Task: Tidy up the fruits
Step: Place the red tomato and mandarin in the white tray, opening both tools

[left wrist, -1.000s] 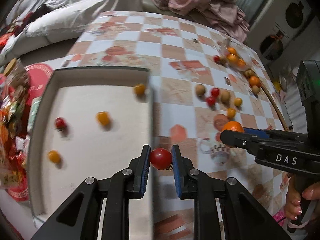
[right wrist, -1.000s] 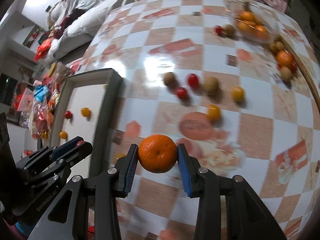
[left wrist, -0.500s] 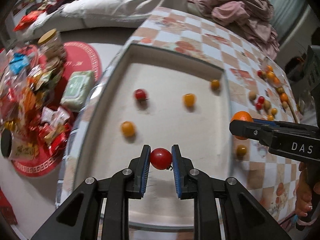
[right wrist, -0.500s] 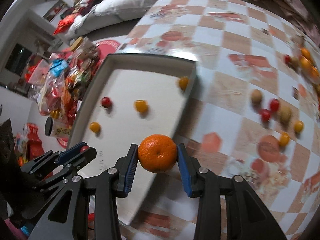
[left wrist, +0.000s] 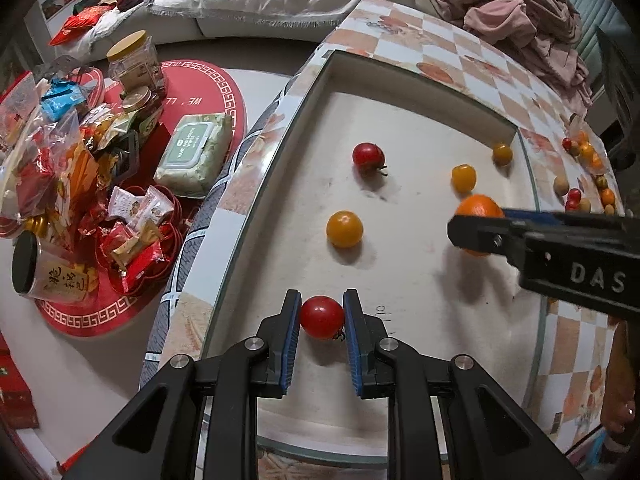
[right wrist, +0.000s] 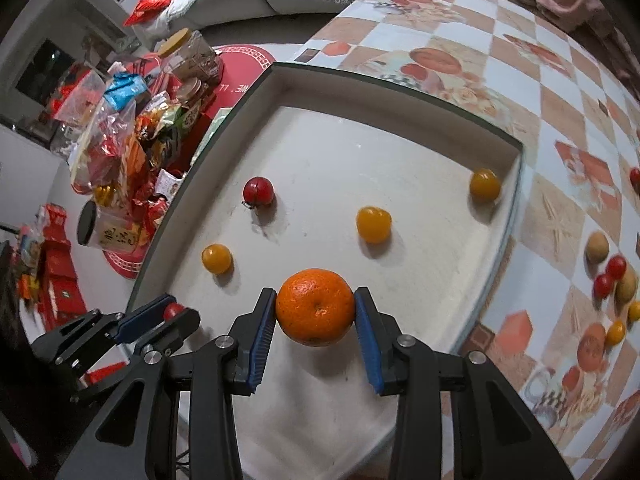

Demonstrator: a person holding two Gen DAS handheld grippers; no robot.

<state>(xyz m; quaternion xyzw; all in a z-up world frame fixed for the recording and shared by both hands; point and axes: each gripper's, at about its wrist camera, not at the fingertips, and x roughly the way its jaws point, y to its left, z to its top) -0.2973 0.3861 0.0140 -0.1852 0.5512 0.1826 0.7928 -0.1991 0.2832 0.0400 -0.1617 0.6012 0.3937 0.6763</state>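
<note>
My left gripper (left wrist: 322, 320) is shut on a red cherry tomato (left wrist: 322, 317) and holds it over the near part of the white tray (left wrist: 420, 80). My right gripper (right wrist: 315, 312) is shut on an orange mandarin (right wrist: 315, 306) over the same tray (right wrist: 384, 100); it shows from the side in the left wrist view (left wrist: 476, 224). In the tray lie one red tomato (left wrist: 368, 156) and three yellow tomatoes (left wrist: 345, 229), (left wrist: 464, 178), (left wrist: 502, 153). The left gripper shows in the right wrist view (right wrist: 168, 314).
Several loose fruits (right wrist: 610, 272) lie on the checkered tablecloth (right wrist: 560, 92) right of the tray. Snack bags and jars (left wrist: 80, 128) crowd a red mat on the floor to the left. Pink clothes (left wrist: 512, 12) lie beyond the table.
Both grippers have moved left from above the tablecloth to above the tray, each still holding its fruit. The tray now fills both views.
</note>
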